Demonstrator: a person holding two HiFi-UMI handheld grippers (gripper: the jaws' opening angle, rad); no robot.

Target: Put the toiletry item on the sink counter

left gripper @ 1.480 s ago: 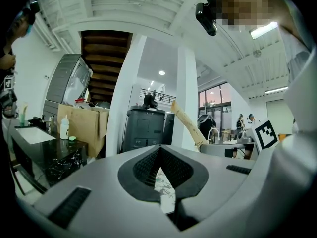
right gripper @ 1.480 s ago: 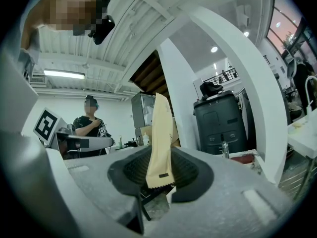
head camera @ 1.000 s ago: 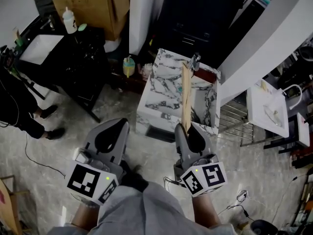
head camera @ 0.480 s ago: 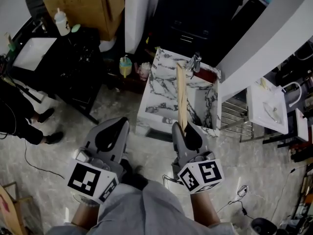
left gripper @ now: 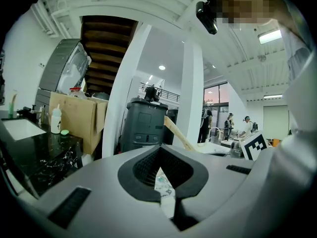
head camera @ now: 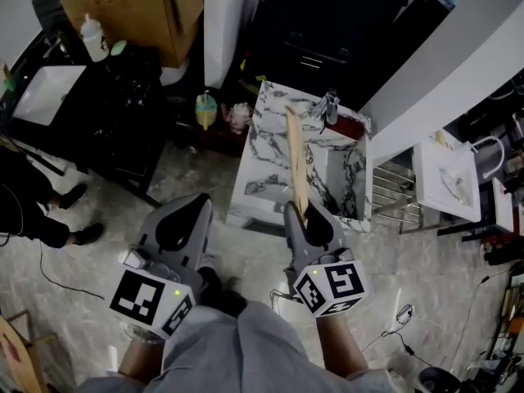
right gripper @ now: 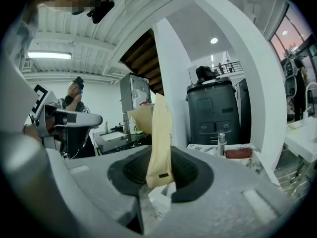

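**Item: packet, in carriage, not yet on counter**

Location. The packet (head camera: 295,164) is a long, flat, tan strip. Only its near end is held, and the rest juts away from the person. In the head view its far end lies across the marble counter (head camera: 266,142). The right gripper view shows it in the air, short of the top.

Hazards (judged).
- Slip or swing: the grip takes one short end only, so the free length may sag, twist or work out of the pads on a quick move.
- Wrong landing: the basin (head camera: 336,164) fills the right part of the counter. Let go there, the packet would probably drop in rather than lie on the flat marble to the left.
- Collision: the faucet (head camera: 327,105) stands at the far edge, in line with the packet's tip, and too long a reach could strike it.
- Early release: over the floor (head camera: 196,170), it would fall short.

Right gripper (head camera: 301,215). Clamped on the packet's near end, jaws parted only by the packet between them.

Left gripper (head camera: 196,205). Jaws together with nothing between them, and it touches nothing. It sits to the left, near the person.
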